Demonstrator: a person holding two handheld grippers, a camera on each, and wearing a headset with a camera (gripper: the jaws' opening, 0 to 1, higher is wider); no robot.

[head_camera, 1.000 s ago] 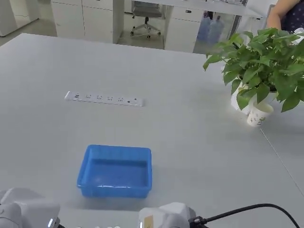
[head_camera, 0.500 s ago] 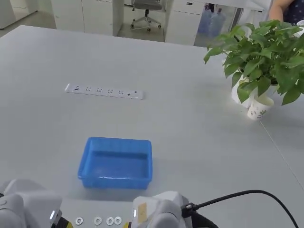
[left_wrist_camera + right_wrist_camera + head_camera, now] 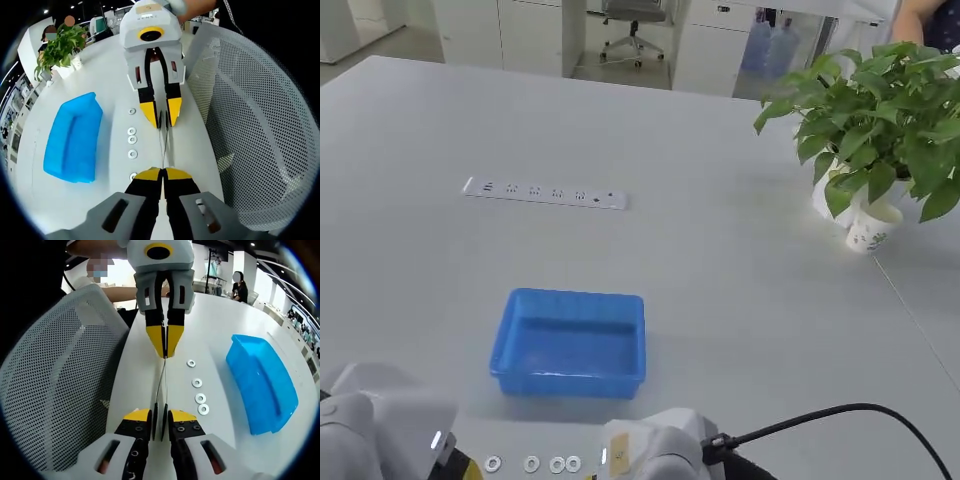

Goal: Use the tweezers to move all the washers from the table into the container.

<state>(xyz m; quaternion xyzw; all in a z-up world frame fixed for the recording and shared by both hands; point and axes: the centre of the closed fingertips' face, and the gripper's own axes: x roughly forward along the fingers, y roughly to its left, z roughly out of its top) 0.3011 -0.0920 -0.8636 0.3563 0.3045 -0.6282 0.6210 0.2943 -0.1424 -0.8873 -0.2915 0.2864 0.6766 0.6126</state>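
Thin metal tweezers (image 3: 163, 145) span the gap between my two grippers, just above the white table's near edge. My left gripper (image 3: 162, 175) is shut on one end of the tweezers. My right gripper (image 3: 160, 416) is shut on the other end, with both tweezer legs between its jaws. Several small steel washers (image 3: 531, 463) lie in a row on the table beside the tweezers (image 3: 162, 380). The washers (image 3: 197, 383) sit between the tweezers and the blue container (image 3: 570, 345). The container (image 3: 260, 385) looks empty.
A white power strip (image 3: 545, 194) lies beyond the container. A potted plant (image 3: 880, 120) and a paper cup (image 3: 865, 235) stand at the far right. A black cable (image 3: 840, 415) trails from the right gripper. A mesh chair back (image 3: 250, 125) stands close behind the table edge.
The head camera has tilted down, so the washers and more of both grippers have come into sight. The container and power strip have not moved on the table.
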